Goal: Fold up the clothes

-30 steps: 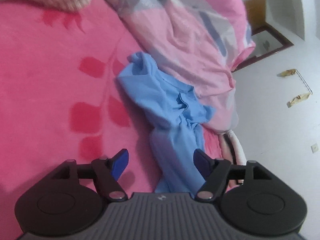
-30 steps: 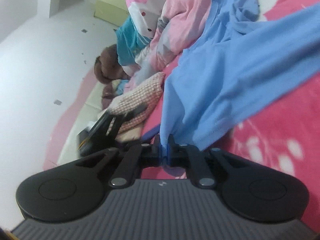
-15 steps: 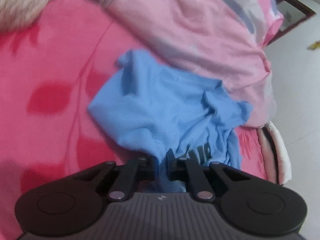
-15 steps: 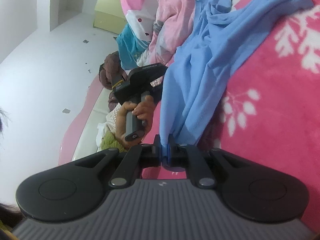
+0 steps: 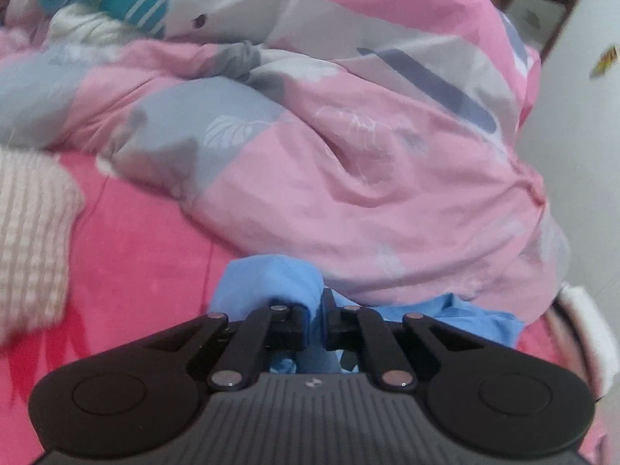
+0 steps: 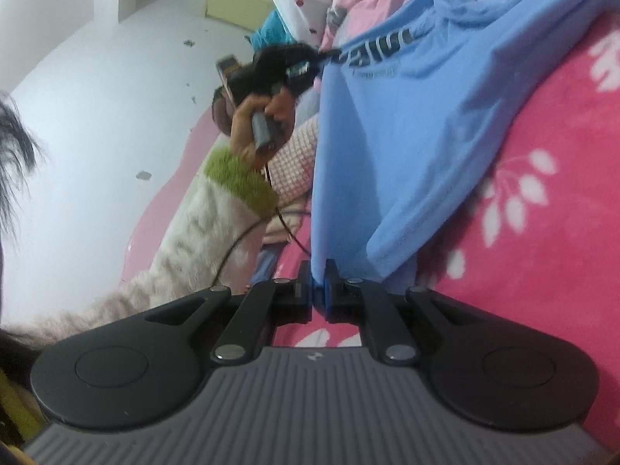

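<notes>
A light blue T-shirt (image 6: 407,128) with dark lettering hangs stretched above the pink bedspread (image 6: 542,232). My right gripper (image 6: 318,290) is shut on its near edge. My left gripper (image 5: 314,310) is shut on a bunched part of the same shirt (image 5: 267,283); most of the shirt is hidden below it in the left wrist view. In the right wrist view the left gripper (image 6: 286,66) holds the shirt's far edge, so the cloth is pulled taut between both.
A rumpled pink, grey and white quilt (image 5: 348,147) lies just beyond the shirt. A checked pink cushion (image 5: 31,232) sits at the left. The person's hand and fuzzy sleeve (image 6: 217,209) show in the right wrist view. White wall and floor lie beyond the bed.
My left gripper closed on the shirt and lifted it away from the bed toward the quilt. The shirt has spread out between both grippers, with its lettering now showing.
</notes>
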Demonstrator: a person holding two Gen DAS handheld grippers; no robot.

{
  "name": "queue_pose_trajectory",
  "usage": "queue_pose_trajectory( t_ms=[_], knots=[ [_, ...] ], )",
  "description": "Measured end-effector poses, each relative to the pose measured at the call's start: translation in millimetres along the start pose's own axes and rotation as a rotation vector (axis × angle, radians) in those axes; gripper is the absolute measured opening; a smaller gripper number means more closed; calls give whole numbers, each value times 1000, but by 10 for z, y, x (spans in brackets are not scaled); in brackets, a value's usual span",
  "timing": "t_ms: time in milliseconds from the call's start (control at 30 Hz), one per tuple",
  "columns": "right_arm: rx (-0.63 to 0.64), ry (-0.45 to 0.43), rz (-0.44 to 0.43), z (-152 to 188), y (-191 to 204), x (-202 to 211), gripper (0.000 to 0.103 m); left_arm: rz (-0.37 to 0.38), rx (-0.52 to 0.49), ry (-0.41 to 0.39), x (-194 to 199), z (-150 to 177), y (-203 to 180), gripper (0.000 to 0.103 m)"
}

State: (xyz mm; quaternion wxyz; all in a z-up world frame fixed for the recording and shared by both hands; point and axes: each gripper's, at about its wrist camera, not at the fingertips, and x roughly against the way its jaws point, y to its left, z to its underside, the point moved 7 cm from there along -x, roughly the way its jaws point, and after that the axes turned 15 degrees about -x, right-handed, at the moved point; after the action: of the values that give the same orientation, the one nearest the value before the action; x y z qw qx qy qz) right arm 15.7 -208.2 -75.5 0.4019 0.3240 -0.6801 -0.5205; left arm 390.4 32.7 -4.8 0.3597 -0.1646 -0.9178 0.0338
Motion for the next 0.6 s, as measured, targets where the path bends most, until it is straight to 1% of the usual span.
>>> queue_pose_trajectory(
  t_ms=[100,167,200,233,267,300,333,367,400,433,500,567,600],
  knots=[
    [1,26,18,-10,-42,-155,4,-37,-28,20,-221,54,27,7],
    [-1,40,33,-12,-64,-254,4,-62,-29,31,-346,163,80,7],
    [-1,46,43,-8,-74,-302,4,-70,-29,39,-396,221,106,10],
    [-1,56,54,-1,-87,-350,5,-61,-14,54,-447,274,136,12],
    [-4,59,68,1,-105,-384,7,-51,10,61,-455,313,175,23],
    [-4,59,85,10,-120,-409,7,-39,43,62,-416,338,219,39],
    [11,59,108,27,-118,-419,8,-28,77,63,-377,362,264,47],
    [26,59,129,44,-115,-428,11,-18,104,58,-312,377,298,60],
    [40,58,144,59,-101,-428,18,-14,127,52,-227,388,334,65],
    [53,56,148,82,-72,-415,23,-18,135,47,-121,393,365,66],
    [73,44,142,104,8,-347,43,-27,151,36,93,402,427,68],
    [103,33,138,122,121,-279,51,-39,155,28,354,420,456,68],
    [119,28,136,141,168,-232,51,-40,146,25,494,429,452,68]
  ],
)
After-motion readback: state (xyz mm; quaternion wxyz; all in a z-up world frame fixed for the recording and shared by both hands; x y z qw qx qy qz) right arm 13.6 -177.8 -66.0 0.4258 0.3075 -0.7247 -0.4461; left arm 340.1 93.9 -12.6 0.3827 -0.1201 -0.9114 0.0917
